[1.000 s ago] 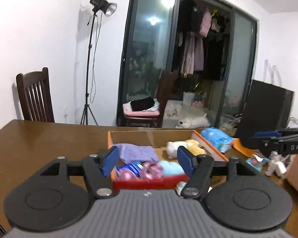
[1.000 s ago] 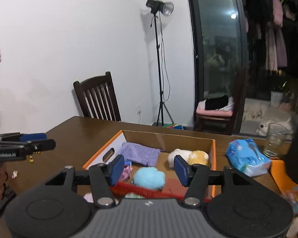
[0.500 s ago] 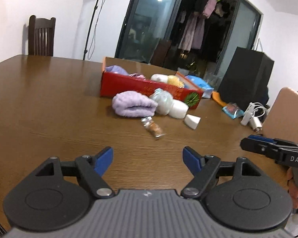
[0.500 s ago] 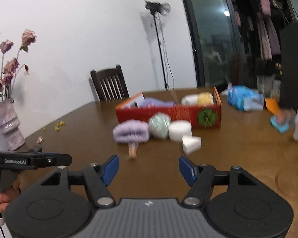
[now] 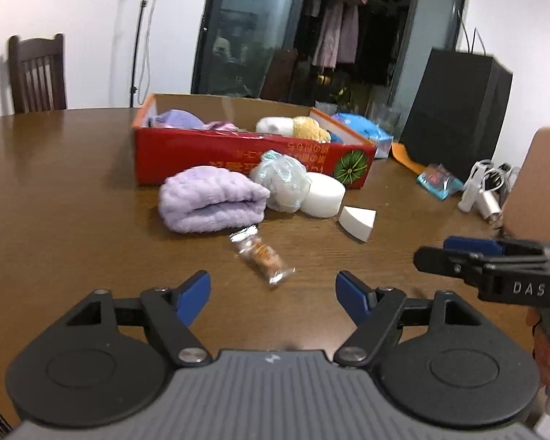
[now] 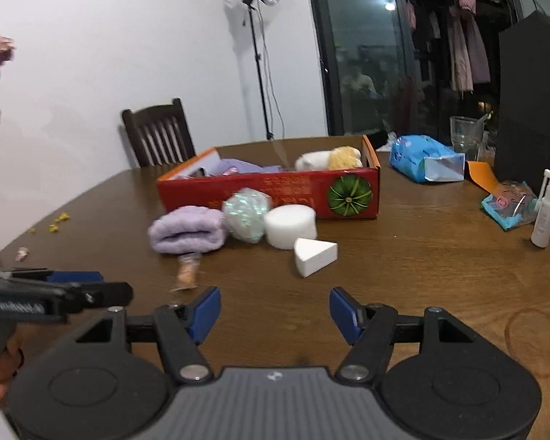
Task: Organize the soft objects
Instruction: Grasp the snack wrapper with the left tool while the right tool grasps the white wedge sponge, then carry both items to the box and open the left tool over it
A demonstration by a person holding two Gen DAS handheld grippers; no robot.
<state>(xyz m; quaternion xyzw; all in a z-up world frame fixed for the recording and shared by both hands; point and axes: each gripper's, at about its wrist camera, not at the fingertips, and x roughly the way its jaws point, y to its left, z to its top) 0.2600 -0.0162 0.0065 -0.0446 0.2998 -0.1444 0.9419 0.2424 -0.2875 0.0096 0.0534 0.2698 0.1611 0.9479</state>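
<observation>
Hand-held gripper (image 5: 273, 295) above wooden table (image 5: 73, 190)

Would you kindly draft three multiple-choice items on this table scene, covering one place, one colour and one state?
1. Where does the white wedge sponge lie?
A. inside the red box
B. on the table, in front of the round white sponge
C. on the chair

2. What colour is the rolled towel?
A. lilac
B. green
C. black

3. What is between the right gripper fingers?
A. the towel
B. the wrapped snack
C. nothing

Answers: 1 B, it sits on bare wood just before the round white sponge; 2 A, pale purple pile; 3 C, its blue pads stand apart with only table between them.
</observation>
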